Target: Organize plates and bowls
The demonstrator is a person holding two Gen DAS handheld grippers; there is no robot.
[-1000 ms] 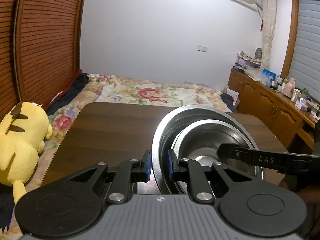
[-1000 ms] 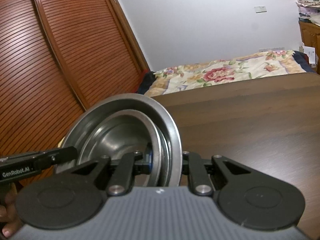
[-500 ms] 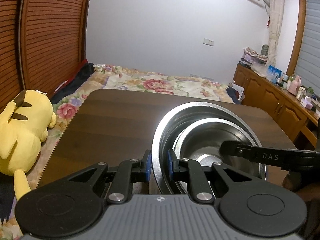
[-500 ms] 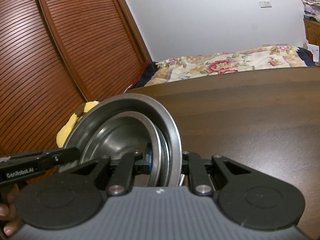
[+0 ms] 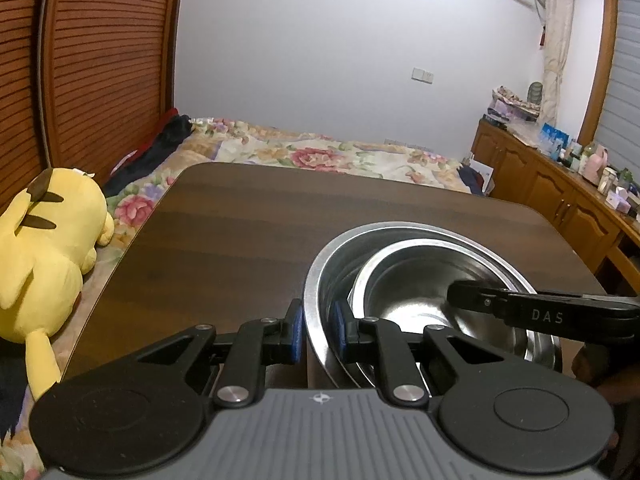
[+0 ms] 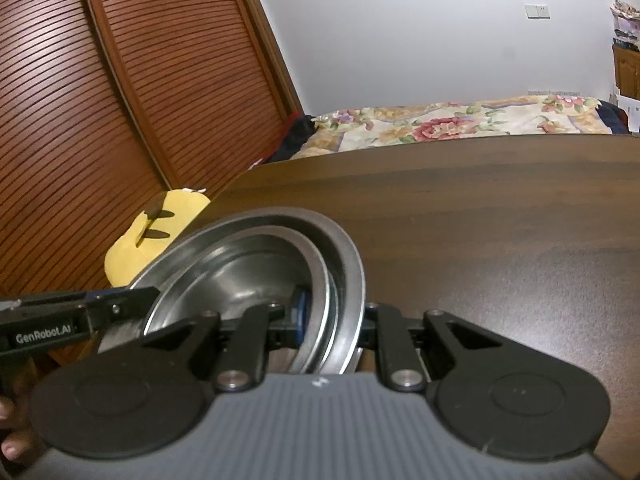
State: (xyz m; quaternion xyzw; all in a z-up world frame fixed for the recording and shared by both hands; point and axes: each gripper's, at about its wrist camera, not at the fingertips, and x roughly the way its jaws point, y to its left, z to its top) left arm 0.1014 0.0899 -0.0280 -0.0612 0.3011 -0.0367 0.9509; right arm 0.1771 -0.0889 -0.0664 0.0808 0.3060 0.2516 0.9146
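Left wrist shows your left gripper (image 5: pixel 316 334) clamped on the large bowl (image 5: pixel 320 276) rim; your right gripper (image 6: pixel 332 318) pinches both nested rims opposite. You're carrying the stack above the table (image 5: pixel 248 232); lower it level.

Silver bowls (image 5: pixel 420 280), dark-brown wood-grain table (image 5: pixel 248 232), yellow plush (image 5: pixel 44 248), floral bedspread (image 5: pixel 312 152)

I see a plain white wall (image 5: pixel 320 60) at the far end, louvred wooden doors (image 5: pixel 100 80) on the left, a floral bed (image 5: pixel 320 152) beyond the dark wooden surface (image 5: pixel 240 232), and a cluttered wooden cabinet (image 5: pixel 560 196) along the right under a shuttered window (image 5: pixel 622 80).
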